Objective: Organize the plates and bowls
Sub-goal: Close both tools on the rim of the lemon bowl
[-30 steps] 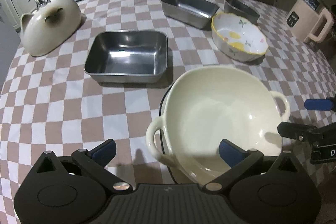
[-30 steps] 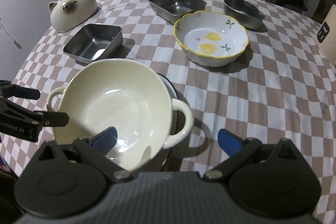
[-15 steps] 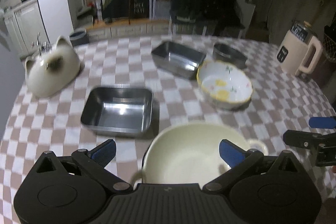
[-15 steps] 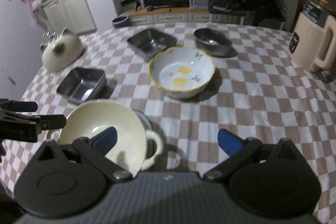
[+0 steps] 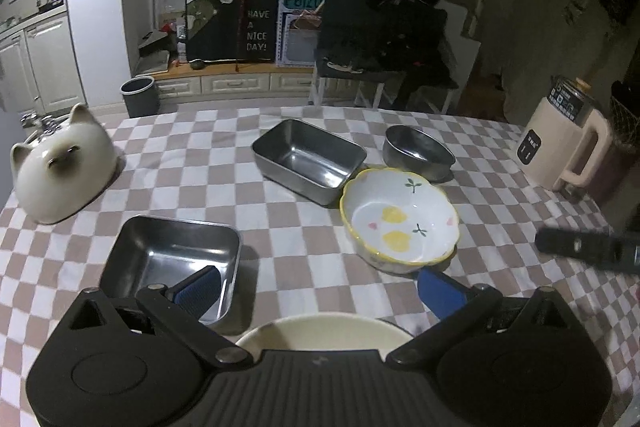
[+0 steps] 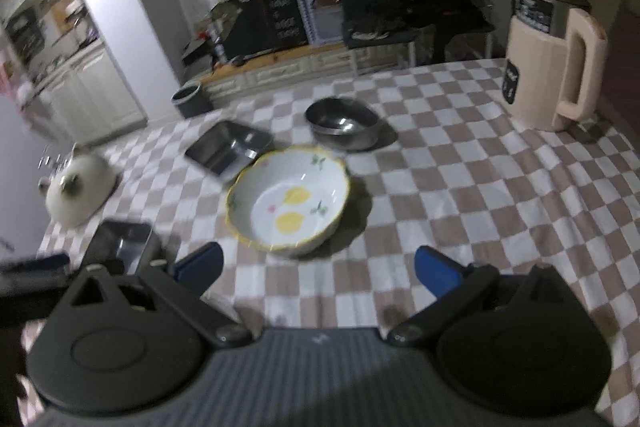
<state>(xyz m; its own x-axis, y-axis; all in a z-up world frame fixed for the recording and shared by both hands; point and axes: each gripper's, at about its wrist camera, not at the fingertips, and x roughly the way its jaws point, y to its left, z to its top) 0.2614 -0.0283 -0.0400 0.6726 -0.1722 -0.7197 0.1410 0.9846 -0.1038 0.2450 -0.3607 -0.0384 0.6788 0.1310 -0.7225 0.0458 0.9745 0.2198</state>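
The left gripper (image 5: 320,289) is hanging above the checkered tablecloth (image 5: 280,243) with its blue-padded fingers (image 5: 440,293) spread wide apart and gripping nothing; the rim of the cream two-handled bowl (image 5: 324,333) is showing just under it, mostly hidden by the gripper body. Its left pad is overlapping the near corner of the square steel tray (image 5: 172,259). Beyond the right pad the scalloped yellow-rimmed bowl (image 5: 400,223) with lemon prints is sitting upright, with the rectangular steel pan (image 5: 308,159) just behind it to the left and the oval steel bowl (image 5: 418,151) just behind it to the right. The cat-shaped ceramic lid (image 5: 64,171) is lying at the far left edge, and the beige electric kettle (image 5: 564,147) is standing at the far right. The right gripper (image 6: 318,267) is likewise hovering with its jaws wide apart and empty, pointing toward the scalloped bowl; its view is blurred.
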